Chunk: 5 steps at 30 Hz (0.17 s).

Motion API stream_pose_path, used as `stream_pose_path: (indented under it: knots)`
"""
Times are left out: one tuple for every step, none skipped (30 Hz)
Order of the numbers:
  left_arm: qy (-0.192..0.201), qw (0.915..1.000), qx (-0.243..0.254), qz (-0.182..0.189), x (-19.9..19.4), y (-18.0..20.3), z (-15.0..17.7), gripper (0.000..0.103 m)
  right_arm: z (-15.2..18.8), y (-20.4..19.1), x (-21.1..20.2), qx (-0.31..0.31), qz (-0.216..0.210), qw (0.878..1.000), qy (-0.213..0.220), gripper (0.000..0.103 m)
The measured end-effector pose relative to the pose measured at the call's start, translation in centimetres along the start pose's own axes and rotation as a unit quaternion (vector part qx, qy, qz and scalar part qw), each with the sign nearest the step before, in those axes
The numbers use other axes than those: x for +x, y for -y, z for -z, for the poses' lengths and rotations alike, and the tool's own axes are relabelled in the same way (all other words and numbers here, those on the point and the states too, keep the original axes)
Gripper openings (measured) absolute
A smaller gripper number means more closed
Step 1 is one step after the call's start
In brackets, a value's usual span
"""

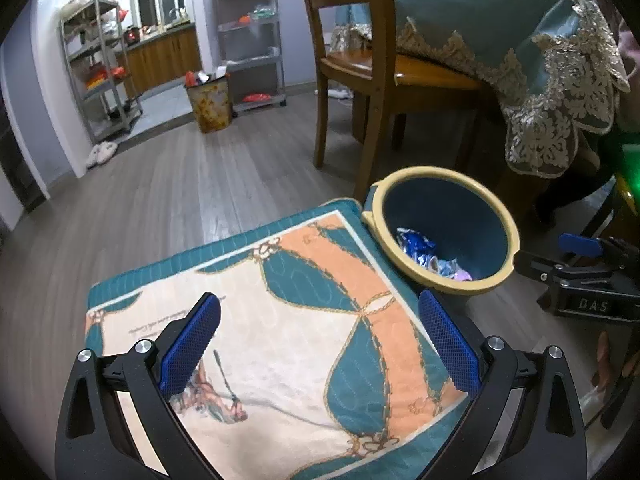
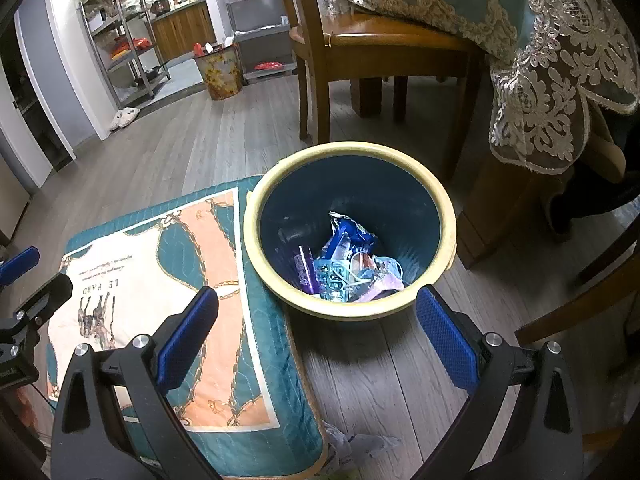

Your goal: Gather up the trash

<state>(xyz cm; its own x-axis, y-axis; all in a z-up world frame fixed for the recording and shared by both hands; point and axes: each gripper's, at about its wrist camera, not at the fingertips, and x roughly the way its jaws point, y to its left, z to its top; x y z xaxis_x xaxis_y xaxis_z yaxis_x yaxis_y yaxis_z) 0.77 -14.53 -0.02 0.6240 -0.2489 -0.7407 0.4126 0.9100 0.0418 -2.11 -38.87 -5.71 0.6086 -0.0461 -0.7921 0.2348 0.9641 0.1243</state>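
Trash [image 2: 344, 264] in bin [image 2: 448, 224] — right of cushion [image 2: 224, 312]

Both tongs [image 1: 319, 334] [image 2: 317, 326] are black-framed with blue textured pads [image 1: 192, 344], silver screws, and apparently "DAS" lettering.

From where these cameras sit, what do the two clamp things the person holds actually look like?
Both are alike. The left gripper has two black angular arms with silver round bolts, each ending in a flat blue finger pad with a fine dimpled grid texture. The right gripper matches: black frame, silver bolts, blue textured pads. Seen from the left camera, its black body bears white letters, "DAS". No cables or sleeves show.
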Motion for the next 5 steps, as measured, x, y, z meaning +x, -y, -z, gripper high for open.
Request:
stream_pose_path:
  knots:
    - [-0.004, 1.0, -0.002, -0.005, 0.08, -0.12, -0.04, 0.098, 0.11, 0.0, 0.0, 0.001, 0.002, 1.0, -0.002, 0.097]
    - [-0.006, 1.0, -0.003, -0.007, 0.07, -0.2, -0.05, 0.098, 0.22, -0.14, 0.01, 0.001, 0.006, 1.0, -0.004, 0.097]
    - [-0.007, 0.9999, -0.005, -0.013, -0.02, -0.4, -0.14, 0.098, 0.29, -0.08, 0.23, 0.0, 0.011, 1.0, -0.009, 0.097]
    - [-0.007, 0.9998, -0.006, -0.016, -0.16, -0.53, -0.18, 0.098, 0.38, -0.26, 0.45, -0.001, 0.017, 1.0, -0.015, 0.097]
    - [-0.005, 0.9998, -0.009, -0.018, -0.39, -0.7, -0.2, 0.098, 0.47, -0.44, 0.72, -0.001, 0.023, 1.0, -0.021, 0.097]
